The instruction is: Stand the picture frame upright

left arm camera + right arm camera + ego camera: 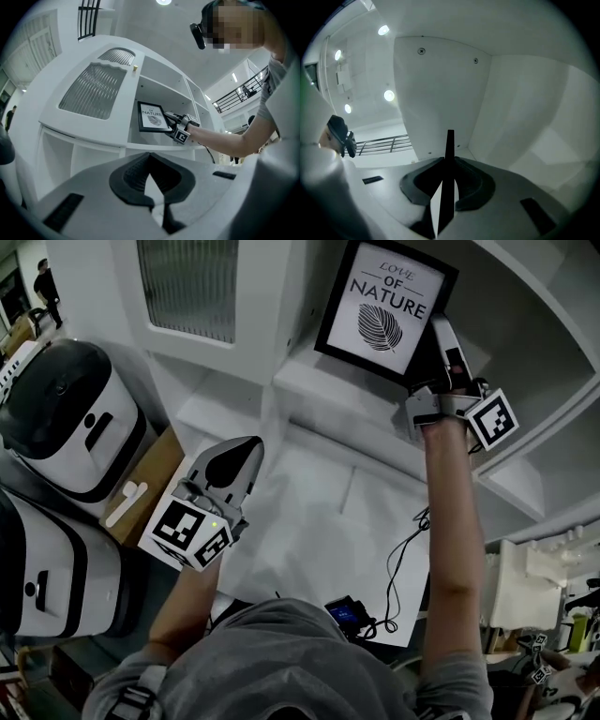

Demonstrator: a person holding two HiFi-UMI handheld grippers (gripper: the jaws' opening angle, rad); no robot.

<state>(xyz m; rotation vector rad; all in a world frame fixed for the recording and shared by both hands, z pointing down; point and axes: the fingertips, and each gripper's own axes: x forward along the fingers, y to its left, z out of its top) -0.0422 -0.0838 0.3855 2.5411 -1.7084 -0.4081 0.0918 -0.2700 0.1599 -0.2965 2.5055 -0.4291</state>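
Possibly the picture frame (384,307), pinched at one thin edge by the right gripper (442,337) while the left gripper (234,461) was pressed together, empty, could have slipped onto the shelf (328,382).

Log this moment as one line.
left tool: shut, empty | right tool: shut on picture frame, lower corner | picture frame: face out in shelf compartment, not released

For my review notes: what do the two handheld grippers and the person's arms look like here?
The left gripper and right gripper share one design: a pale grey plastic body tapering to two jaws lined with black pads. Each carries a cube of black-and-white square markers at the hand end. The person wears a grey short-sleeved shirt, so the forearms are uncovered.
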